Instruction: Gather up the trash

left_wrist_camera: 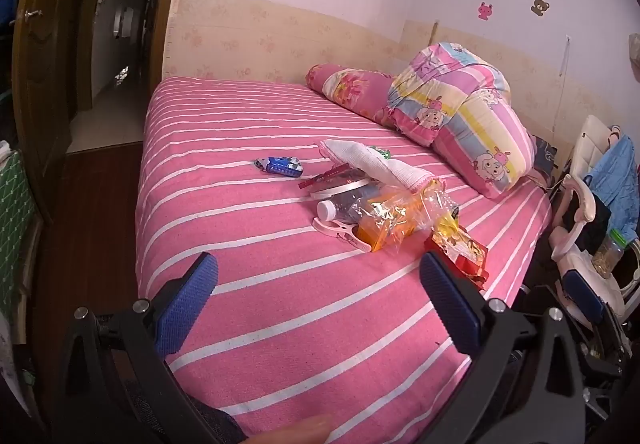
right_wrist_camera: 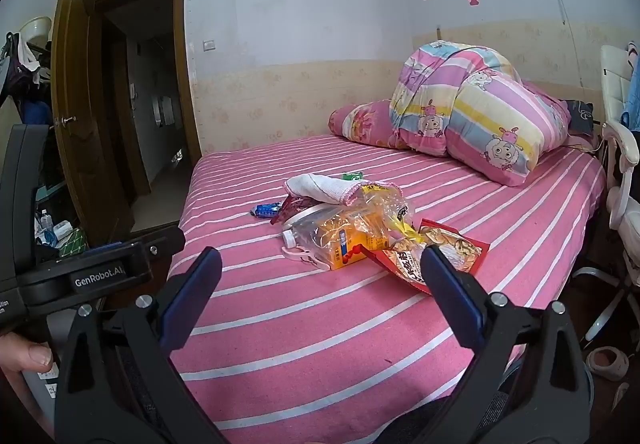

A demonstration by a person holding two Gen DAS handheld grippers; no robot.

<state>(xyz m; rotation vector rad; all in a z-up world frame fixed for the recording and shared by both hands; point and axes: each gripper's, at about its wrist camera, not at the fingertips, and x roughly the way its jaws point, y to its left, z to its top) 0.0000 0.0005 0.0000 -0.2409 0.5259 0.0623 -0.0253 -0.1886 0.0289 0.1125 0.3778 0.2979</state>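
Note:
A heap of trash lies on the pink striped bed (left_wrist_camera: 280, 324) (right_wrist_camera: 320, 344): a red snack bag (left_wrist_camera: 460, 248) (right_wrist_camera: 436, 248), an orange carton in crinkled clear plastic (left_wrist_camera: 384, 228) (right_wrist_camera: 352, 244), a clear bottle with a white cap (left_wrist_camera: 332, 208) (right_wrist_camera: 290, 238), a pink clip (left_wrist_camera: 340, 234), a white cloth (left_wrist_camera: 372, 161) (right_wrist_camera: 320, 185), and a blue wrapper (left_wrist_camera: 280, 165) (right_wrist_camera: 266, 209) set apart to the left. A small green packet (right_wrist_camera: 352, 175) lies behind. My left gripper (left_wrist_camera: 318, 270) is open and empty, short of the heap. My right gripper (right_wrist_camera: 320, 264) is open and empty, its right finger beside the red bag.
A folded quilt (left_wrist_camera: 460, 115) (right_wrist_camera: 472, 111) and pillow lie at the bed's far right. A white chair (left_wrist_camera: 580, 211) (right_wrist_camera: 620, 147) with clothes stands right of the bed. An open wooden door (left_wrist_camera: 36, 83) (right_wrist_camera: 76, 103) and doorway are on the left. The left gripper's body (right_wrist_camera: 80, 272) shows at left.

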